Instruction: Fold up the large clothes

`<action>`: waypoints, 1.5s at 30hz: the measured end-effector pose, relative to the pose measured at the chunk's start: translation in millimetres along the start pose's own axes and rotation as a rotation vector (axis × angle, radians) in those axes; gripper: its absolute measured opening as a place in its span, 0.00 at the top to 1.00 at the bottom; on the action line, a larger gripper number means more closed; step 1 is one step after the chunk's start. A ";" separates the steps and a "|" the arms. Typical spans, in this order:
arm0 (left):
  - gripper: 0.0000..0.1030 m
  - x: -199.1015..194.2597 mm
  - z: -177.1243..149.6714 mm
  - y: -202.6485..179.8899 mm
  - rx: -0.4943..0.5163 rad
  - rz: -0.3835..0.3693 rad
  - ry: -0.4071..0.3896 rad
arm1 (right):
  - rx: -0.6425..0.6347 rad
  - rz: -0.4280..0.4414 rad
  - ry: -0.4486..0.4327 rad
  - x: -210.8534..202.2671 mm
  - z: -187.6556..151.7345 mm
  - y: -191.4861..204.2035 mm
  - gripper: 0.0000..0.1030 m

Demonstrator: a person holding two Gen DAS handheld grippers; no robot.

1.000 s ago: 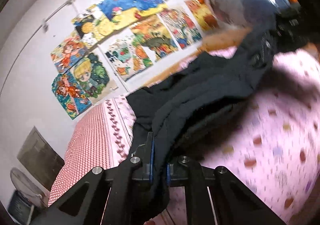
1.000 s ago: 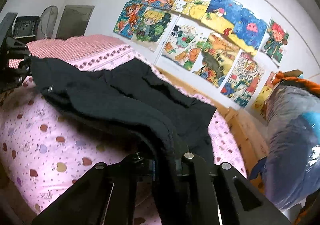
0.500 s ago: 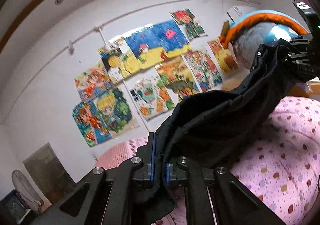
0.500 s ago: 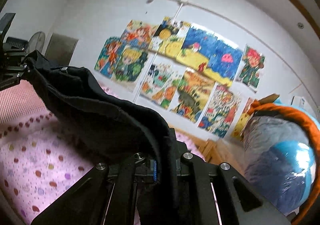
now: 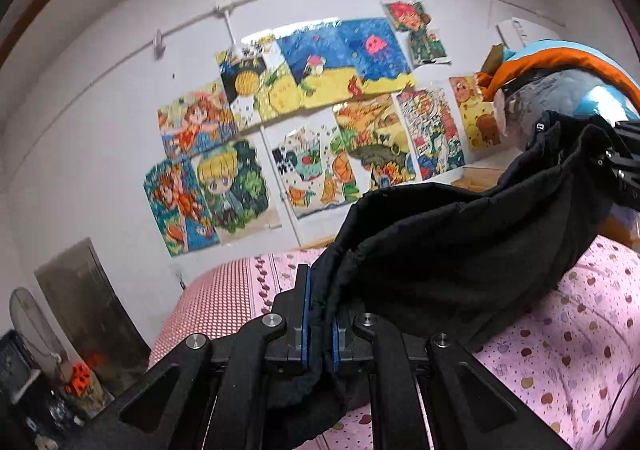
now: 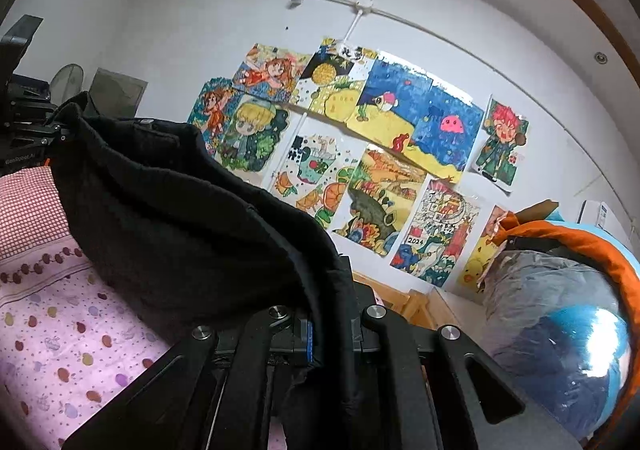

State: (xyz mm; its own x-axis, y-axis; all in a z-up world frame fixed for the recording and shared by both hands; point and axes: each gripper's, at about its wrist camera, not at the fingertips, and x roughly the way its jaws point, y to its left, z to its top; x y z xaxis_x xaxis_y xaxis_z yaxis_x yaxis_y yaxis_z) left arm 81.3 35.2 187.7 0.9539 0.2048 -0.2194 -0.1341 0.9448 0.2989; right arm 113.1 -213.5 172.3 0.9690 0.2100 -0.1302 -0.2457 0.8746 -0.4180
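A large black garment (image 5: 460, 242) hangs stretched between both grippers above the pink spotted bed (image 5: 568, 362). My left gripper (image 5: 320, 314) is shut on one edge of the cloth, which bunches between its blue pads. My right gripper (image 6: 330, 314) is shut on the other edge; cloth drapes over its fingers. The garment (image 6: 180, 218) sags in the middle. The right gripper shows at the right edge of the left wrist view (image 5: 624, 174). The left gripper shows at the left edge of the right wrist view (image 6: 24, 122).
The bed (image 6: 60, 338) has a red-checked pillow part (image 5: 216, 302). A blue and orange bagged bundle (image 6: 560, 322) stands at the bed's right end. Colourful drawings (image 5: 304, 138) cover the white wall. A fan (image 5: 28, 318) and clutter sit at the far left.
Both grippers have lifted the garment off the bed and tilted upward; the cloth now hangs taut between them, and more wall and ceiling show.
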 end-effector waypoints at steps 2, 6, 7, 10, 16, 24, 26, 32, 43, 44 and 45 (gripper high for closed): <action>0.92 13.2 6.0 2.5 -0.017 0.004 0.011 | 0.009 -0.002 0.009 16.4 4.0 -3.3 0.92; 0.92 44.2 16.5 -0.1 -0.012 0.034 0.013 | 0.048 -0.005 0.033 52.7 9.3 -12.7 0.92; 0.92 53.9 19.0 -0.2 -0.015 0.039 0.015 | 0.052 -0.009 0.038 62.5 9.3 -14.0 0.92; 0.92 81.0 24.1 -4.5 -0.011 0.061 0.016 | 0.045 -0.032 0.050 90.6 6.1 -15.0 0.92; 0.92 131.2 29.4 -7.7 -0.045 0.077 0.055 | 0.023 -0.060 0.069 138.9 0.9 -12.3 0.92; 0.92 188.5 22.2 -14.4 -0.039 0.114 0.089 | -0.006 -0.084 0.094 191.6 -6.9 1.2 0.92; 0.92 200.5 20.1 -15.7 -0.049 0.119 0.101 | -0.005 -0.088 0.106 203.6 -9.8 4.3 0.92; 0.92 231.5 15.1 -19.6 -0.062 0.127 0.142 | -0.014 -0.093 0.134 234.8 -18.7 12.2 0.92; 0.92 268.3 1.8 -25.6 -0.052 0.129 0.187 | -0.016 -0.086 0.179 274.1 -35.1 23.5 0.92; 0.92 271.4 0.8 -26.1 -0.051 0.128 0.191 | -0.015 -0.084 0.183 277.4 -37.0 24.0 0.92; 0.92 274.7 -0.3 -26.8 -0.050 0.126 0.195 | -0.015 -0.083 0.186 280.0 -39.2 24.9 0.92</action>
State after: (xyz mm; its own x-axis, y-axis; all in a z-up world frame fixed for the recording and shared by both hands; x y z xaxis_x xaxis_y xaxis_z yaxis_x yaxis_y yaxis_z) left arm 346.9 66.2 119.1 0.8593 0.3632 -0.3600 -0.2670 0.9191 0.2898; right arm 377.3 -150.0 90.2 0.9646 0.0521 -0.2586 -0.1673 0.8788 -0.4469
